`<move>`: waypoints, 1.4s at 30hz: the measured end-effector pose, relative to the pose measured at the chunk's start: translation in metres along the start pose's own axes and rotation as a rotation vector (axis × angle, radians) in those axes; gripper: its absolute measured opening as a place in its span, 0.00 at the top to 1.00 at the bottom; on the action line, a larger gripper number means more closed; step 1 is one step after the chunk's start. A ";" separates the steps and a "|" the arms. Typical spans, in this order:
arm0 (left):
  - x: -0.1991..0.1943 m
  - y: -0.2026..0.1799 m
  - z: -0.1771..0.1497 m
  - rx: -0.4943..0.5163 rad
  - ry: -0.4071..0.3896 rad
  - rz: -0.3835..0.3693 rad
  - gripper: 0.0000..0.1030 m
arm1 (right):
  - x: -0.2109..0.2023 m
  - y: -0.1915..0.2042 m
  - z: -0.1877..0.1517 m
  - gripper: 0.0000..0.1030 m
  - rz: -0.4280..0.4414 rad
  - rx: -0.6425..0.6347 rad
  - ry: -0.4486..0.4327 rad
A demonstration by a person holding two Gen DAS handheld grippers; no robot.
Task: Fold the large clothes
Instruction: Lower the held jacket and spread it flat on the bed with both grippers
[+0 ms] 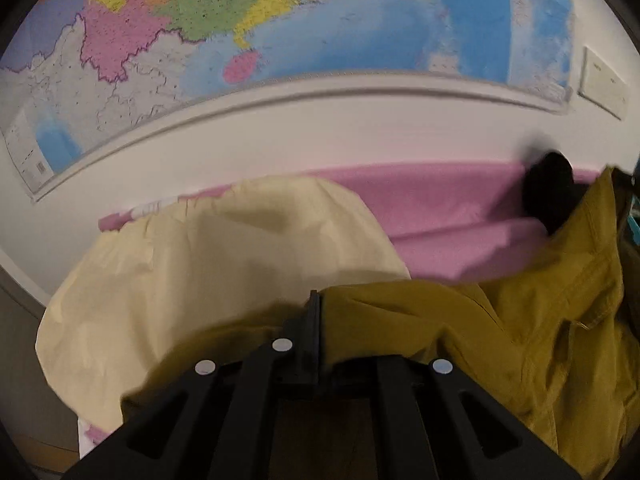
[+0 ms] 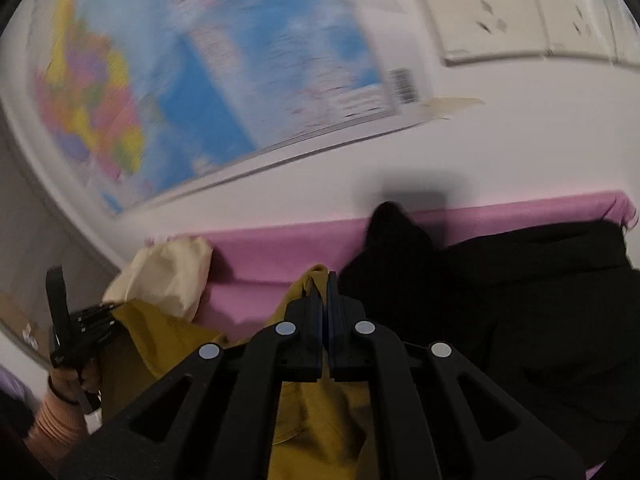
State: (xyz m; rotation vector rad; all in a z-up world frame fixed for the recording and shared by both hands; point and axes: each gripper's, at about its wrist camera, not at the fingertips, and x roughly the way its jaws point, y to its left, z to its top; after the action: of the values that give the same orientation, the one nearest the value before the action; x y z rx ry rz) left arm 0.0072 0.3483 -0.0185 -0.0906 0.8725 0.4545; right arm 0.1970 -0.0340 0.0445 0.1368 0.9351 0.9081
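An olive-mustard garment [image 1: 500,320] hangs lifted between both grippers above a pink-covered surface [image 1: 440,216]. My left gripper [image 1: 320,300] is shut on its edge; the cloth drapes over the right finger and runs off to the right. My right gripper [image 2: 325,280] is shut on another edge of the same garment [image 2: 316,412], which hangs below the fingers. The left gripper [image 2: 76,328] also shows at the left of the right wrist view, held by a hand.
A cream garment [image 1: 200,264] lies bunched on the pink surface at the left, also in the right wrist view [image 2: 168,276]. A black garment [image 2: 540,320] lies at the right. A white wall with a large coloured map [image 1: 280,20] stands close behind.
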 end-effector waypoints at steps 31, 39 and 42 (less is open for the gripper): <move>0.067 -0.064 0.007 0.004 0.329 -0.565 0.70 | 0.059 0.022 -0.047 0.96 0.257 -0.018 0.228; 0.080 -0.017 0.090 -0.305 0.083 -0.559 0.71 | 0.061 0.010 0.022 0.97 0.199 0.099 0.013; 0.093 0.001 0.097 -0.390 0.099 -0.463 0.57 | 0.072 0.008 0.019 0.83 0.143 0.101 0.052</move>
State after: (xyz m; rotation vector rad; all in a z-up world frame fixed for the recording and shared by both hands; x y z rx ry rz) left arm 0.1276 0.4066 -0.0264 -0.6649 0.8194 0.1795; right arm 0.2252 0.0282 0.0136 0.2705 1.0295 0.9997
